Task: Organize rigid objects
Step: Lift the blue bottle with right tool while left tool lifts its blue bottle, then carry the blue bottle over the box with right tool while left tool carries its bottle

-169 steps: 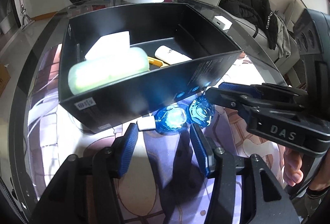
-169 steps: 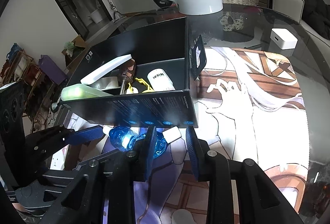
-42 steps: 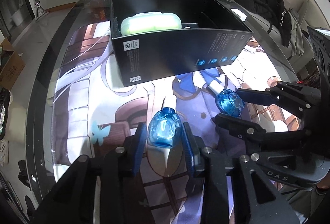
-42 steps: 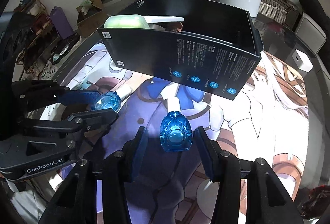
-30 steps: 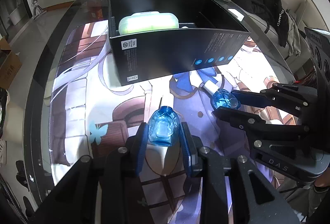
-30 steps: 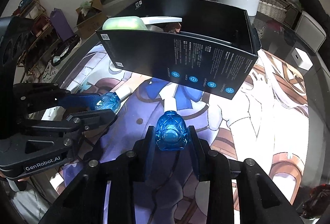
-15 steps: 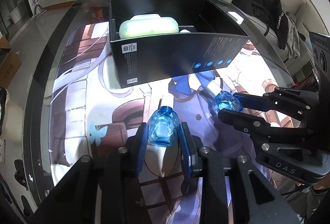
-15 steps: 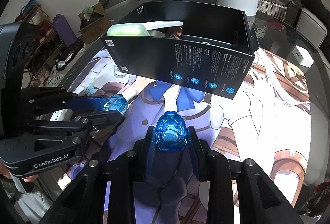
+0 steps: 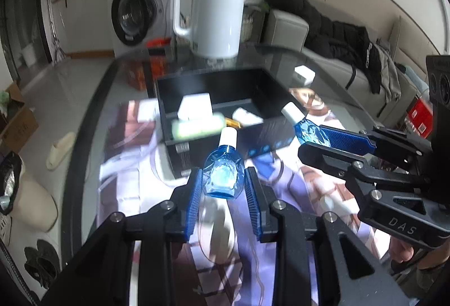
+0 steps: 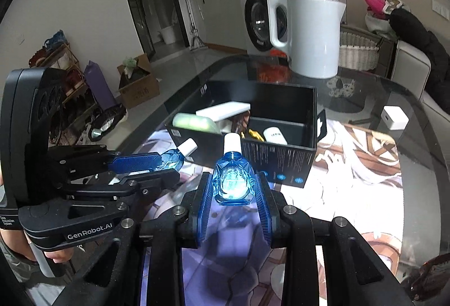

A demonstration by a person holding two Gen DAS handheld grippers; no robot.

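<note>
My left gripper [image 9: 223, 182] is shut on a blue faceted bottle with a white cap [image 9: 224, 171], held above the table in front of the black box [image 9: 216, 106]. My right gripper [image 10: 233, 187] is shut on a second blue bottle [image 10: 233, 179], also lifted. In the left wrist view the right gripper [image 9: 312, 141] and its bottle [image 9: 308, 131] hang at the box's near right corner. In the right wrist view the left gripper [image 10: 166, 165] and its bottle [image 10: 174, 158] sit to the left of the box [image 10: 281, 156]. The box holds a pale green case [image 10: 194, 121], a white slab [image 10: 223, 110] and a small white tube [image 10: 274, 135].
A white kettle [image 10: 312, 33] stands on the glass table behind the box. A small white charger block [image 10: 395, 114] lies at the right. A printed mat [image 10: 351, 173] covers the table. A washing machine [image 9: 140, 16] and a sofa with a black coat [image 9: 337, 35] are beyond.
Both grippers have lifted their blue bottles off the mat and raised them, tilting the view up toward the box top and the room. The bottles now sit nearer the box's front wall.
</note>
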